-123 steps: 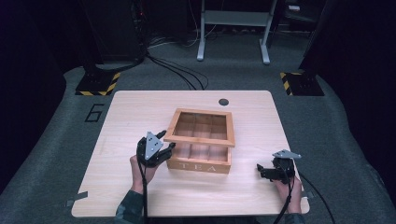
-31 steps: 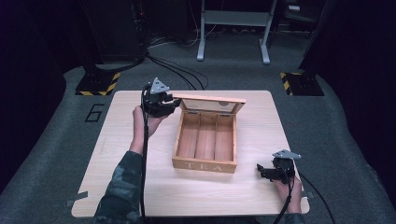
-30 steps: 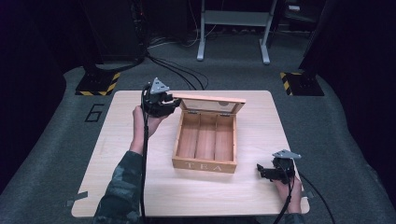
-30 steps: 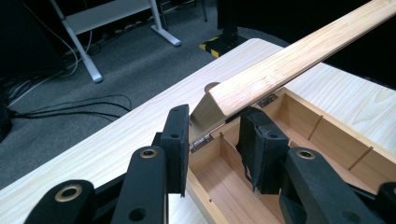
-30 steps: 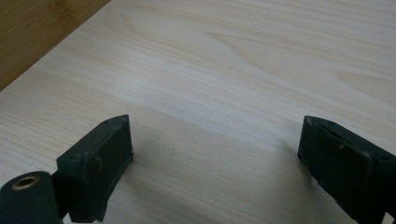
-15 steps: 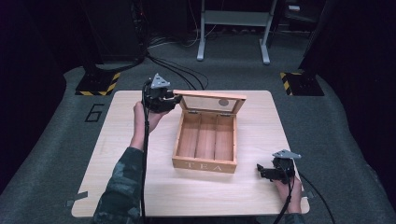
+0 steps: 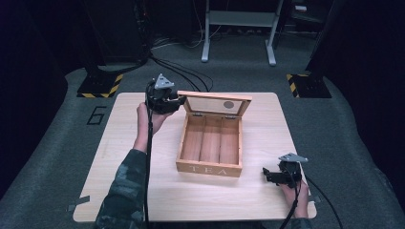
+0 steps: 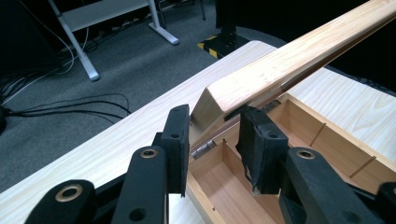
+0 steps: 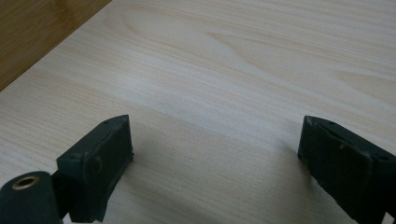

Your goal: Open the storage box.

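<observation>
dim room, table [image 7: 143, 191] lit from above – soft shadows, mild blur, close jaws slightly out of focus.

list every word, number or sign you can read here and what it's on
"TEA" – pale capitals on the front wall of the wooden tea box.
"6" – dark numeral on the grey floor left of the table.
Yellow-and-black hazard stripes, no text, on two floor bases.
Nothing else is readable.
</observation>
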`<state>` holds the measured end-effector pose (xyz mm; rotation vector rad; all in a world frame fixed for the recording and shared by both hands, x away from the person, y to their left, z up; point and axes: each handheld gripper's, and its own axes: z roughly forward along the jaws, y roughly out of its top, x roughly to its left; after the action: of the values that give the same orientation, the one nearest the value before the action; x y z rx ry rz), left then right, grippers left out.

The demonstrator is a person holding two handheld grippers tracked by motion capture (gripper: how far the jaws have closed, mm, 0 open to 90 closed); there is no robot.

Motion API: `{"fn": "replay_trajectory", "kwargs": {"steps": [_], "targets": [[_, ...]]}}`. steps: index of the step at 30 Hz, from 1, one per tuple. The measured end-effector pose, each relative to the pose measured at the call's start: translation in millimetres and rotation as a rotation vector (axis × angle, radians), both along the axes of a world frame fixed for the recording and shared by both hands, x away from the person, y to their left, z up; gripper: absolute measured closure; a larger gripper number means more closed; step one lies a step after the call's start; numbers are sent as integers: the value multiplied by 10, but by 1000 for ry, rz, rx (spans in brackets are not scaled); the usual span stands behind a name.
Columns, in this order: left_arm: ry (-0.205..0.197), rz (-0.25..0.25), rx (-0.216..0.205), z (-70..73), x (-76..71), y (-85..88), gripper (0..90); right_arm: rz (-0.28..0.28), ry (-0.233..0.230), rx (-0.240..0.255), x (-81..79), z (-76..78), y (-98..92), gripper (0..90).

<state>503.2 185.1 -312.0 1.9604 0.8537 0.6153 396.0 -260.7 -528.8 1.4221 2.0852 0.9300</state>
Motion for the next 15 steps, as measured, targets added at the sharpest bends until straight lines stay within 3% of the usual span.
{"fn": "replay_trajectory", "kwargs": {"steps": [15], "targets": [[6,1,-5,5,7,-3,638,0,0,0,0,0,0,94]]}}
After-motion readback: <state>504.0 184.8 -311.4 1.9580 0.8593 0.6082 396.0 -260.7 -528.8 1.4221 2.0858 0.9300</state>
